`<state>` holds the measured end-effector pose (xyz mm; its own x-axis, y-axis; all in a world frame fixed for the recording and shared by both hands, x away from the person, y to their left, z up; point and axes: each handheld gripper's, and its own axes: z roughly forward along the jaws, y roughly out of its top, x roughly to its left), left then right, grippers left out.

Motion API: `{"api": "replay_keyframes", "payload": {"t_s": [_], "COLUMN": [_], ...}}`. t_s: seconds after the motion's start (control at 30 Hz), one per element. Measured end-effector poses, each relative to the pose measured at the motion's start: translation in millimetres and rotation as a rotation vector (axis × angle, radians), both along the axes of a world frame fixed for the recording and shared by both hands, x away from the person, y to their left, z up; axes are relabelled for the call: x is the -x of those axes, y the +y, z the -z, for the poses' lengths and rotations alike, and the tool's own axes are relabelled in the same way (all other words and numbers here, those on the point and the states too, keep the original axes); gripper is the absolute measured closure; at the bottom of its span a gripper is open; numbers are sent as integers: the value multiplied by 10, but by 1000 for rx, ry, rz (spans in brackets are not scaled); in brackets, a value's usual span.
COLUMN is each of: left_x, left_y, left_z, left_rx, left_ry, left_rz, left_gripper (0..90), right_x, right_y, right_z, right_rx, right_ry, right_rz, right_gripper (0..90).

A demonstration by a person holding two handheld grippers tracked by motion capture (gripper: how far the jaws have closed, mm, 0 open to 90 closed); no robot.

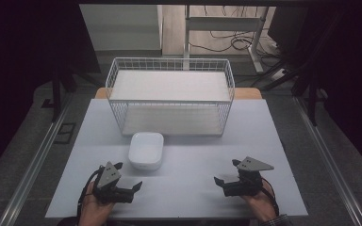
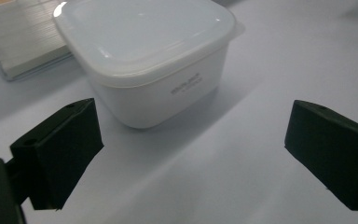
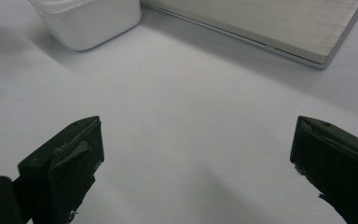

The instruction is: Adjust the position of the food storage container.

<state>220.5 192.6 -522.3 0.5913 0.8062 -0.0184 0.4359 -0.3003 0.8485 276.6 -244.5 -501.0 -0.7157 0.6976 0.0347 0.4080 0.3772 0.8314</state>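
A white lidded plastic box sits on the white table, just in front of a white wire basket. My left gripper rests near the table's front left, open, its jaws wide apart with nothing between them. In the left gripper view the box stands close ahead, beyond the open left gripper. My right gripper lies at the front right, also open and empty. In the right gripper view the box is at the upper left, far beyond the right gripper.
The basket holds two white shelf boards; its lower board shows at the top of the right gripper view. The table has bare surface between the two grippers. Dark floor, metal rails and a desk frame with cables surround it.
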Motion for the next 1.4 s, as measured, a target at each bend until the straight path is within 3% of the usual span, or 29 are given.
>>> {"api": "replay_keyframes", "payload": {"t_s": [0.1, 0.23, 0.4, 0.5, 0.57, 0.7, 0.83, 0.97, 1.07, 1.23, 1.4], "left_x": [-27, -42, -34, -28, -27, -33, -82, -169, -268, -464, -708], "left_y": [43, 32, -15, 0, 10, 79, 192, 222, 248, 314, 391], "left_z": [11, 30, 14, -20, -43, -93, -173, -233, -245, -233, -211], "left_rx": [40, 19, -19, 21, 19, 32, 110, 94, 107, 113, 131], "left_ry": [38, 74, 70, 65, 66, 55, 44, 25, 26, 45, 55], "left_rz": [-12, -6, -1, 8, -7, -23, -61, -101, -116, -147, -178], "left_gripper": [44, 55, 39, 41, 68, 218, 421, 614, 741, 886, 900], "right_x": [-7, 0, 1, -2, -4, -4, -4, 10, 17, 11, 8], "right_y": [10, 32, 41, 35, 33, 36, 47, 60, 69, 78, 77], "right_z": [7, 11, 13, 12, 12, 11, 16, -7, -18, -6, 0], "right_rx": [-3, 9, 15, 14, 12, 17, 28, 37, 44, 64, 76], "right_ry": [9, 8, 8, 9, 11, 10, 10, -12, -25, -24, -23], "right_rz": [-7, -12, -11, -5, -2, 0, -1, -7, -11, -13, -17], "right_gripper": [31, 31, 31, 28, 26, 25, 25, 25, 26, 26, 28]}}
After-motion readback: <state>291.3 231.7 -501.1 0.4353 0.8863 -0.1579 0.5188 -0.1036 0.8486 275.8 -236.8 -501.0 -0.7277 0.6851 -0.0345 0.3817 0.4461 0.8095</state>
